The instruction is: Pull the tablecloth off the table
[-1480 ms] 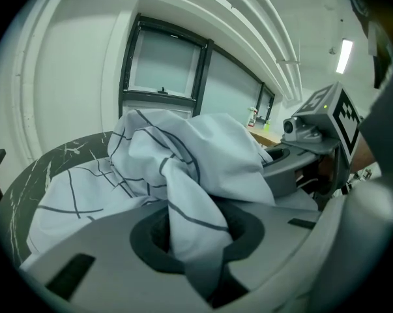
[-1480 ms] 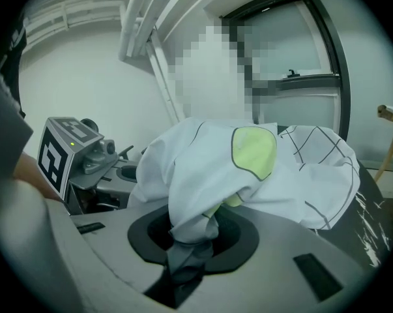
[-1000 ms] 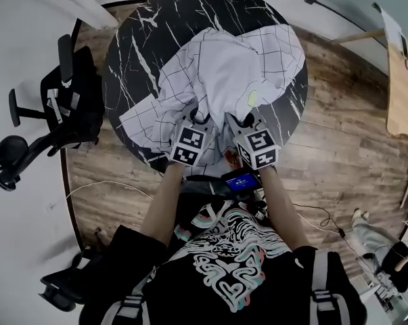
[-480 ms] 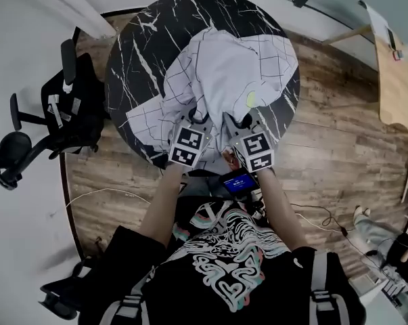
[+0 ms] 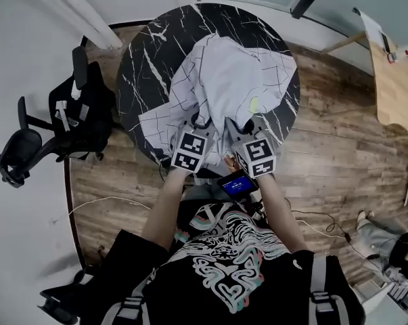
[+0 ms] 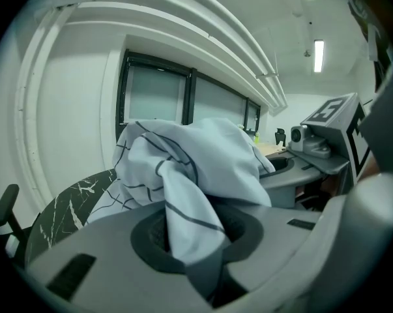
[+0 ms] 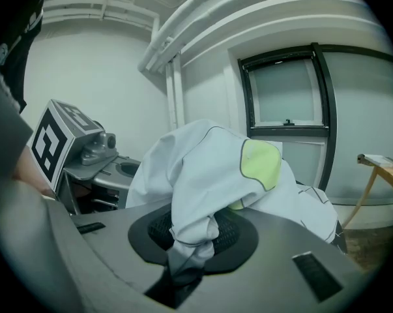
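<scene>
A white tablecloth [image 5: 224, 80] with thin dark grid lines and a yellow-green patch [image 5: 253, 102] lies bunched on the round black marble table [image 5: 146, 56]. It is heaped toward the near edge. My left gripper [image 5: 202, 123] is at that edge, shut on a fold of the cloth [image 6: 189, 168], which runs down between its jaws [image 6: 199, 253]. Close to its right, my right gripper [image 5: 243, 123] is shut on another fold [image 7: 203, 175], pinched at the jaws [image 7: 186, 256], with the patch [image 7: 261, 165] just beyond. The far and left parts of the tabletop are bare.
A black office chair [image 5: 61, 124] stands left of the table, against a white wall. A light wooden table [image 5: 396, 87] is at the far right. Cables [image 5: 102, 196] trail over the wood floor. A small lit screen [image 5: 236, 183] hangs at the person's waist.
Both grippers keep their hold on the cloth. The cloth has gathered slightly more toward the near edge, and its left corner has drawn in. The head view has shifted a little.
</scene>
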